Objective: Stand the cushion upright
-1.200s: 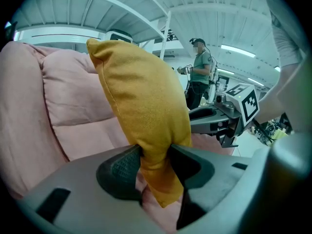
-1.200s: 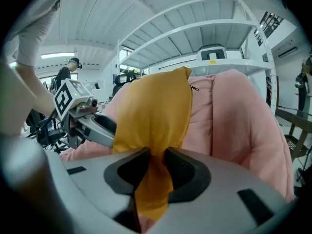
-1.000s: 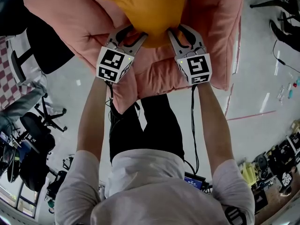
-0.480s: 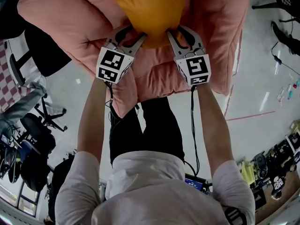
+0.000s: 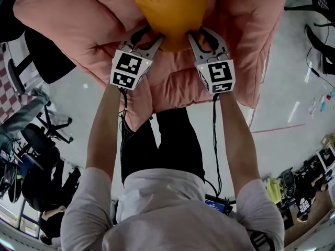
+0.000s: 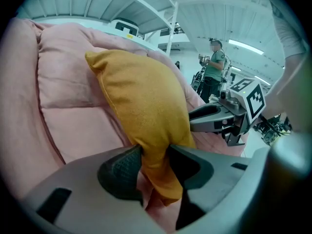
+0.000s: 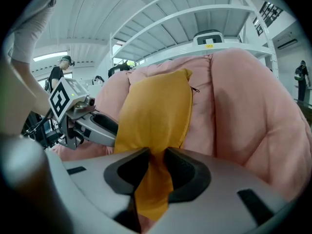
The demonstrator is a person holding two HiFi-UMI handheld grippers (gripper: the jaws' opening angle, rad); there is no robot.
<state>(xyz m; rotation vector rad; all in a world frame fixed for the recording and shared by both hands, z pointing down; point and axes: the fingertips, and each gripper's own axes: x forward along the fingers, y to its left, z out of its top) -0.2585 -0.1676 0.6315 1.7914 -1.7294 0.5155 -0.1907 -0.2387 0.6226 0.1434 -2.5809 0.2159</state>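
Leaning against the pink padded sofa [image 5: 78, 25], the mustard cushion [image 5: 170, 9] is gripped at its lower corners — the left gripper [image 5: 152, 36] and right gripper [image 5: 199, 34] are both clamped on bunched fabric. If released unsettled, it could be toppled forward by its soft base.

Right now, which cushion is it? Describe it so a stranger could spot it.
Find the big pink padded seat. In front of its middle is the cushion, small and plump. It is the only mustard-yellow thing against all that pink.
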